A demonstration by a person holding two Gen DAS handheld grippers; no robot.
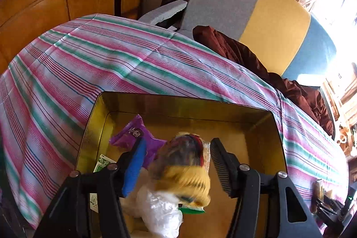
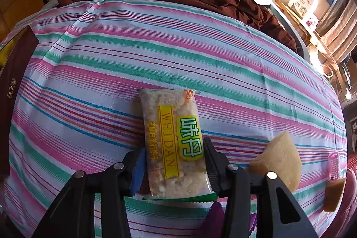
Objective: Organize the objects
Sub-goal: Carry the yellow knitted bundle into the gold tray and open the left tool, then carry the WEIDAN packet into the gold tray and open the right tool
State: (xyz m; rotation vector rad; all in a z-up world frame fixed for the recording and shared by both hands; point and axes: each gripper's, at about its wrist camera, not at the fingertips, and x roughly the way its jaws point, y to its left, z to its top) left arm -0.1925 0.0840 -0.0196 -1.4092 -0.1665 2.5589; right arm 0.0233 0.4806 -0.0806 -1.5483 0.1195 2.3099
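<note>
My left claw (image 1: 178, 168) hangs open over the gold tin (image 1: 276, 126), dropping a blurred yellow packet (image 1: 185, 173); my right claw (image 2: 174, 168) grips the cracker packet (image 2: 174, 142), next into the tin.

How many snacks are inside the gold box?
4 that I can see in the gold box: a purple packet, a blurry yellow one between the jaws, a white bag, a green-and-white pack. More may hide underneath.

A: Tin count?
B: One gold tin (image 1: 250, 114). Inside: one purple packet (image 1: 136, 134), one blurred yellow packet (image 1: 189, 180), one clear bag (image 1: 160, 211), one green-white packet (image 1: 101, 164).
A: Striped cloth?
B: One WEIDAN cracker packet (image 2: 176, 144), two tan wedges (image 2: 279, 160) (image 2: 334, 195).
</note>
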